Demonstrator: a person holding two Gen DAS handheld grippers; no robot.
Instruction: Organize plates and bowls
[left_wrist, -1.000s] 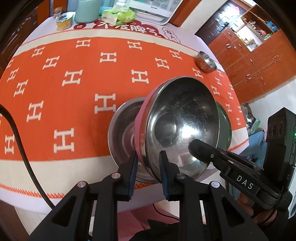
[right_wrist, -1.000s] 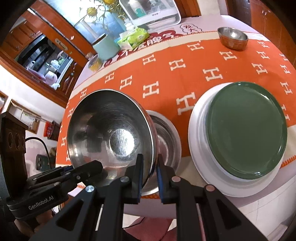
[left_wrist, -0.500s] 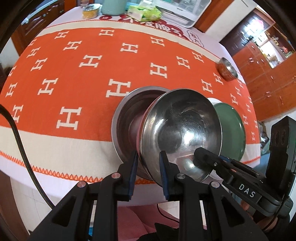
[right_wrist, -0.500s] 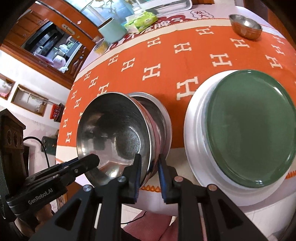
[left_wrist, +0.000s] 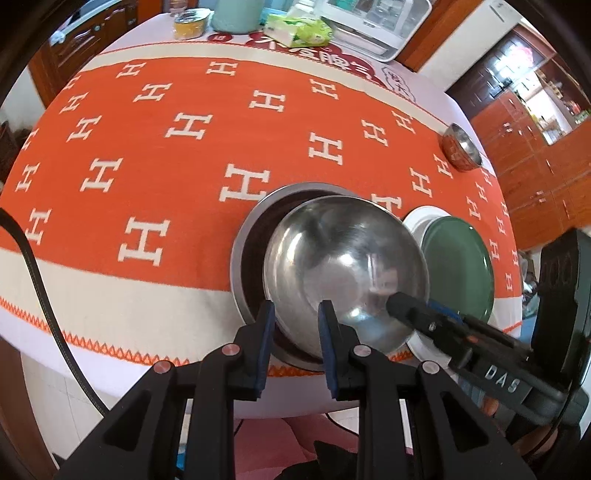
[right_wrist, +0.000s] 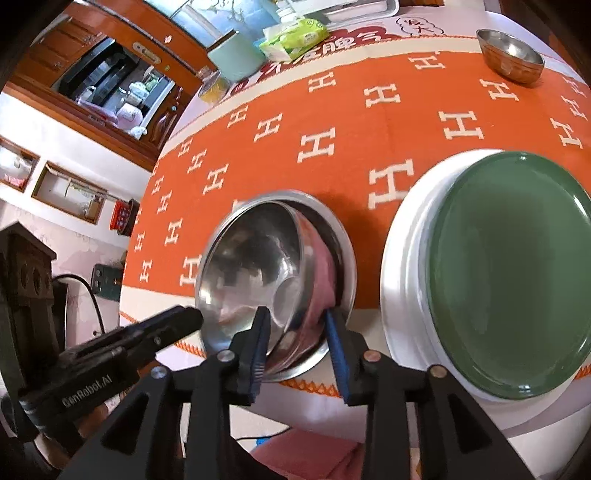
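Through the left wrist view: best to lower the shiny steel bowl with pink outside slowly, rim level, into the wider steel basin on the orange tablecloth with white H marks, beside the dark green plate on the white plate; left gripper clenched on the near rim of this bowl. Through the right wrist view: right gripper opening, pads apart from the tilted bowl wall between them, so released; small steel bowl far behind.
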